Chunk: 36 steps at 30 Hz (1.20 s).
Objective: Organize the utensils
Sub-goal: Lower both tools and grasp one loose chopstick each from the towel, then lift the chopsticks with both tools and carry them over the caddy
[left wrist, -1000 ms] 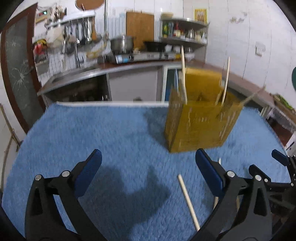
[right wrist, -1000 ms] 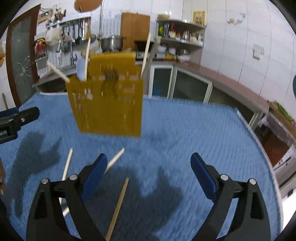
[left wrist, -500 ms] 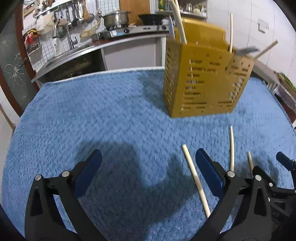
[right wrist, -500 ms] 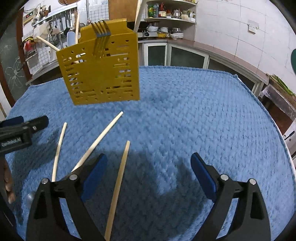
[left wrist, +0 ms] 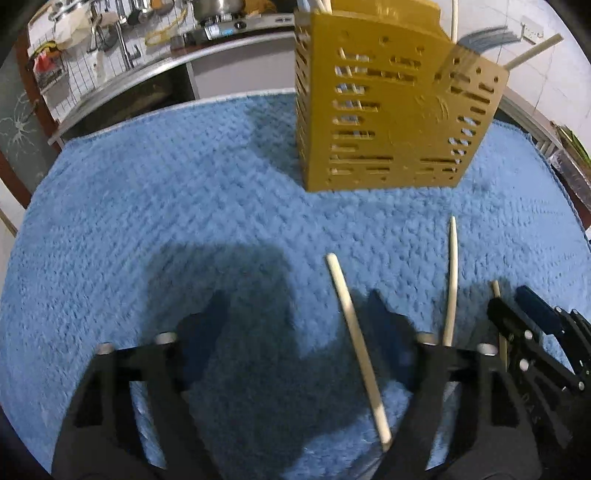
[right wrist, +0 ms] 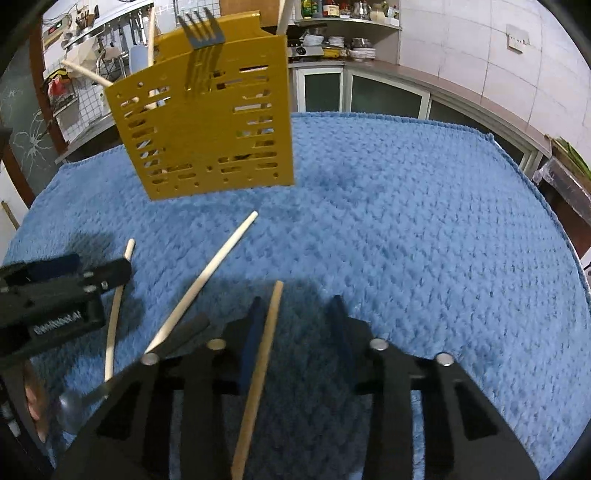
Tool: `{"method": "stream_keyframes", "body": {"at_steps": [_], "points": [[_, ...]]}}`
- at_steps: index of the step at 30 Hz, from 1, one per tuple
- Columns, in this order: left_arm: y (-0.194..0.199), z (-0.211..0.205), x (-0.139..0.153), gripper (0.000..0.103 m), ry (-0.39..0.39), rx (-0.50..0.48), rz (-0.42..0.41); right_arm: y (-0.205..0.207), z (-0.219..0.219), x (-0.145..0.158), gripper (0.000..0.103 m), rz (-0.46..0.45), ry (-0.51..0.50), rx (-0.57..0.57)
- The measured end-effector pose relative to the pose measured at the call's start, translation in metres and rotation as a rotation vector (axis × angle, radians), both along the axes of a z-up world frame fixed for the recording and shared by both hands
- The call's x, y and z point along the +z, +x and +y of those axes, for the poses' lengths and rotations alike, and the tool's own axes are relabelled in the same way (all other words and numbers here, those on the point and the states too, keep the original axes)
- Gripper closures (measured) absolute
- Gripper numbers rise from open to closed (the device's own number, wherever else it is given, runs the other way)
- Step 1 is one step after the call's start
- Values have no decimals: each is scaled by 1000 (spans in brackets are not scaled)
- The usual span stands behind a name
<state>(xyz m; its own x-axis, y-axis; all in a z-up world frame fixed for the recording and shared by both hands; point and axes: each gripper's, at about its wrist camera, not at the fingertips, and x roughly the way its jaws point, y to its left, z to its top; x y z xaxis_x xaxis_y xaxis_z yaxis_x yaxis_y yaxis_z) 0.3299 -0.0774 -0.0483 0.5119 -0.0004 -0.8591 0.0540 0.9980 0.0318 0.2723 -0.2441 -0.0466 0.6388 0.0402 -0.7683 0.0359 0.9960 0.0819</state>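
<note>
A yellow slotted utensil holder stands on the blue cloth with a fork and several chopsticks in it. Three loose chopsticks lie in front of it. My left gripper is low over the cloth with its jaws closing. The left chopstick lies between them near the right finger, and no pad touches it. My right gripper is also closing. The right chopstick lies beside its left pad, with the other pad apart. Another chopstick rests between the two grippers.
The left gripper shows at the left of the right wrist view, over a thin chopstick. A spoon lies at the lower left by a hand. The right gripper sits at the right edge. Kitchen counters ring the cloth.
Both grippers have sunk toward the cloth and tilted down. Their jaws have narrowed from wide open, each now with a chopstick between its fingers.
</note>
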Motion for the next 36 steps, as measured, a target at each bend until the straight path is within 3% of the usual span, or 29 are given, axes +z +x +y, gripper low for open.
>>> {"method": "stream_keyframes", "body": {"at_steps": [1, 5, 7, 12, 16, 24, 36], "points": [[0, -1, -1, 54, -10, 0, 12, 2, 0, 0, 80, 5, 7, 3], [-5, -8, 0, 67, -22, 13, 13, 6, 1, 0, 84, 11, 13, 6], [-5, -11, 0, 84, -57, 2, 27, 8, 1, 0, 84, 8, 21, 7], [1, -18, -1, 94, -74, 18, 31, 11, -1, -2, 86, 6, 40, 5], [2, -21, 0, 96, -72, 13, 11, 15, -6, -3, 95, 0, 54, 4], [1, -8, 9, 97, -116, 10, -30, 11, -15, 6, 95, -34, 110, 10], [-33, 6, 67, 98, -123, -30, -286, -11, -26, 48, 96, -248, 162, 23]]}}
